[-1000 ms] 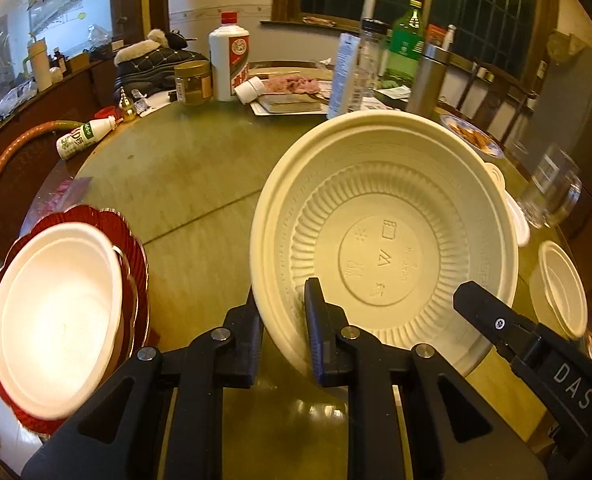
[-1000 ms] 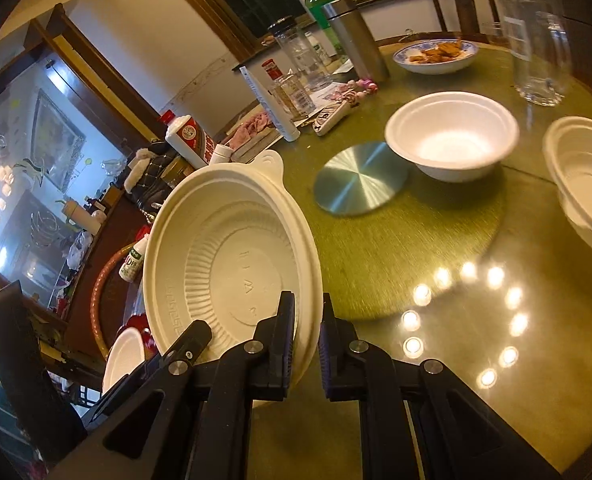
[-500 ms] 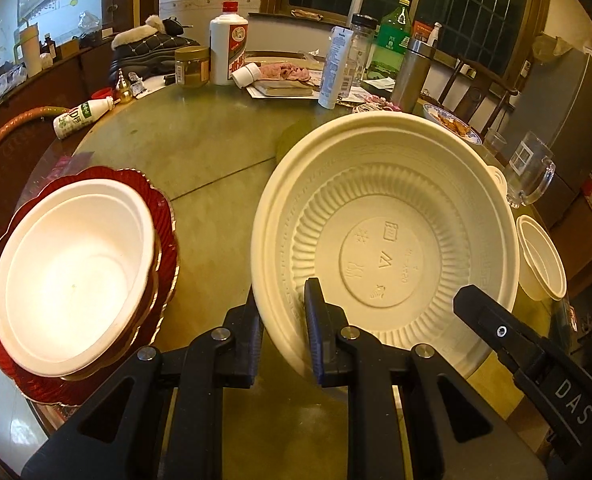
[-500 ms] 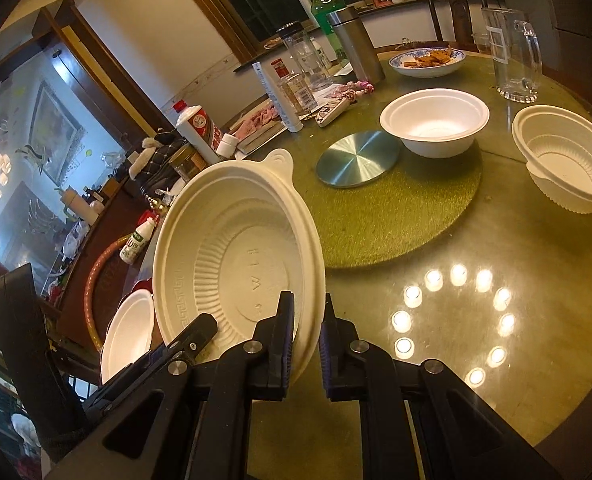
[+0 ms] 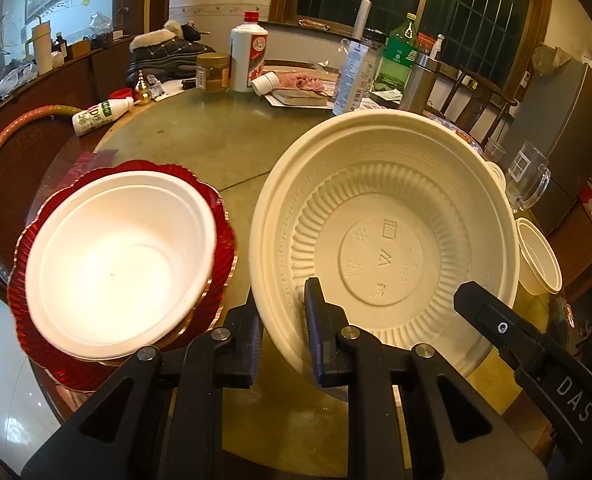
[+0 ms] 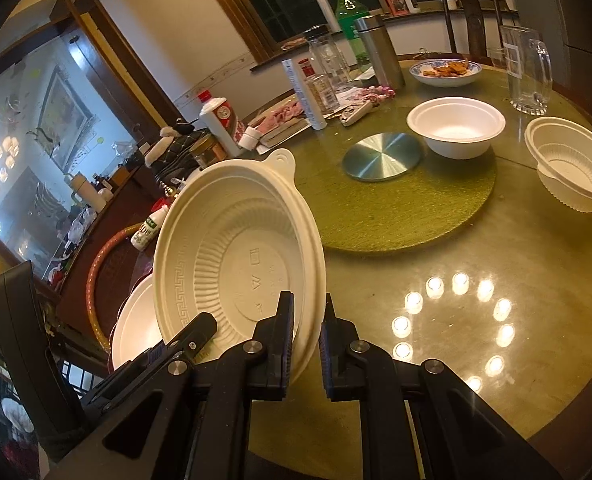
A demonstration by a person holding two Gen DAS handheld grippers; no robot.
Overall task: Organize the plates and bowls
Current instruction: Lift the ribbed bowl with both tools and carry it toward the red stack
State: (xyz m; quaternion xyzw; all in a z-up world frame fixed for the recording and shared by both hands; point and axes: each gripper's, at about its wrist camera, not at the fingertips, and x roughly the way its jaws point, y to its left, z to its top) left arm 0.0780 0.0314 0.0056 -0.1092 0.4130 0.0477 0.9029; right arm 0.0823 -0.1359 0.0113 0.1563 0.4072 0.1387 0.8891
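Both grippers have carried the cream bowl (image 5: 384,248) sideways, so the white bowl (image 5: 116,264) on the red plates (image 5: 224,224) now sits closer, just left of the left gripper (image 5: 282,340). Left and right gripper (image 6: 306,344) each stay clenched on the tilted bowl's near rim. The left hand is nearer the stack. Beyond lies a glossy green tabletop (image 6: 496,280), cluttered at the far side, in a dim dining room.

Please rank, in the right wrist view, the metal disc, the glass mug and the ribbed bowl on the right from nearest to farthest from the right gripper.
From the right gripper:
1. Ribbed bowl, right edge.
2. Metal disc, centre of the table.
3. Glass mug, far right.
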